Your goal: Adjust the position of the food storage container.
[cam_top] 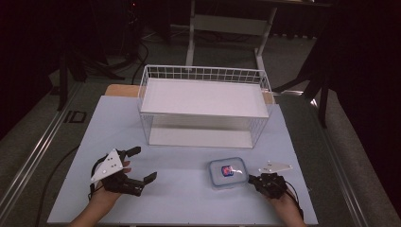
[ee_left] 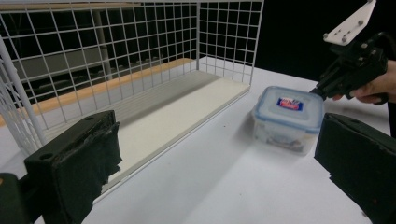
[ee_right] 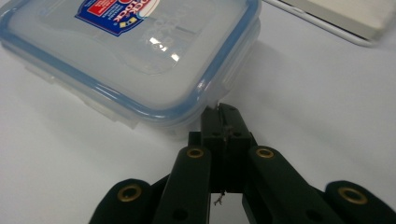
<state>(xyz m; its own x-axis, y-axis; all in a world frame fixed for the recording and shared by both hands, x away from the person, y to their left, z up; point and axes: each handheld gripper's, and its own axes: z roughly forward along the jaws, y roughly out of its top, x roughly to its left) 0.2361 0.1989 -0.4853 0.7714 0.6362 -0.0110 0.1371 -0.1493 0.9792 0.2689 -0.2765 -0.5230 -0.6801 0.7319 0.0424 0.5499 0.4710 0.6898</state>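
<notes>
A clear plastic box (cam_top: 228,171) with a blue-rimmed lid and a red-and-blue label sits on the white table, in front of the wire basket. My right gripper (cam_top: 250,178) is shut, and its tips rest against the box's near right corner (ee_right: 205,100). In the right gripper view the jaws (ee_right: 224,112) are pressed together just below the lid rim of the box (ee_right: 135,51). My left gripper (cam_top: 142,164) lies to the left of the box, open and empty. The left gripper view has the box (ee_left: 287,116) between its wide jaws (ee_left: 219,163), farther off, with the right gripper (ee_left: 317,91) behind it.
A white wire basket (cam_top: 203,71) with a white shelf board across it stands at the back middle of the table (cam_top: 179,198); its mesh wall (ee_left: 140,42) is close in the left gripper view. Dark floor, cables and a table frame lie beyond.
</notes>
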